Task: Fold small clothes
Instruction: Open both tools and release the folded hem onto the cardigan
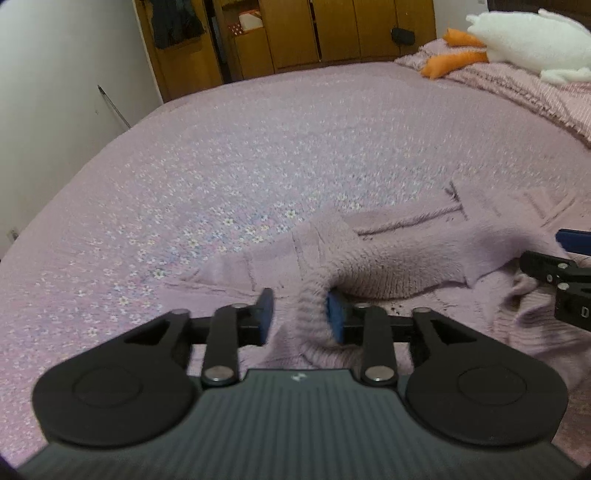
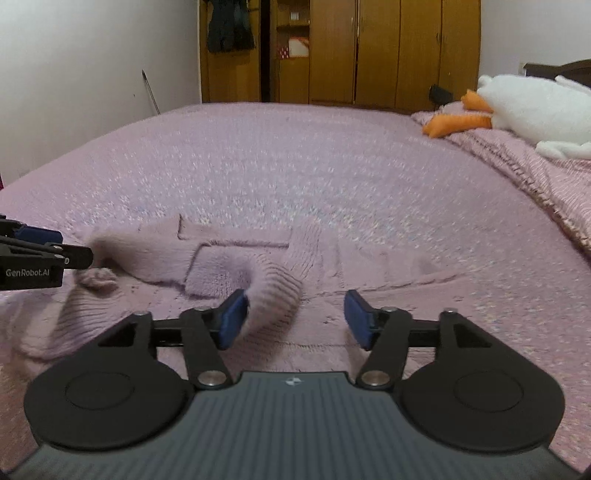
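Sweater [image 1: 406,258] first: we see a small lilac knit lying crumpled on the bed [image 1: 221,166], near the edge closest to us, one ribbed cuff [image 2: 273,291] curling up off the body of the garment.

Our left tongs [image 1: 300,314] stand partly parted over the sweater's ribbed hem; the knit rises between the blue pads and touches the right-hand pad, while the other pad stands clear of it — released, not clamped. Our right tongs [image 2: 295,319] gape wider, with the ribbed cuff resting against the left-hand pad and the other pad well apart from the cloth, so they grip nothing either. Each pair shows at the margin of the other's view, just beside the sweater.

Beyond the sweater the bed's pink flowered cover stretches away bare. Farther from the sweater, toward the right, a folded pink blanket [image 2: 535,173] carries a white plush goose [image 2: 532,107] with orange feet. Past the far end of the bed stands a brown wooden wardrobe [image 2: 388,51], dark clothes [image 2: 229,26] hanging at its left side.
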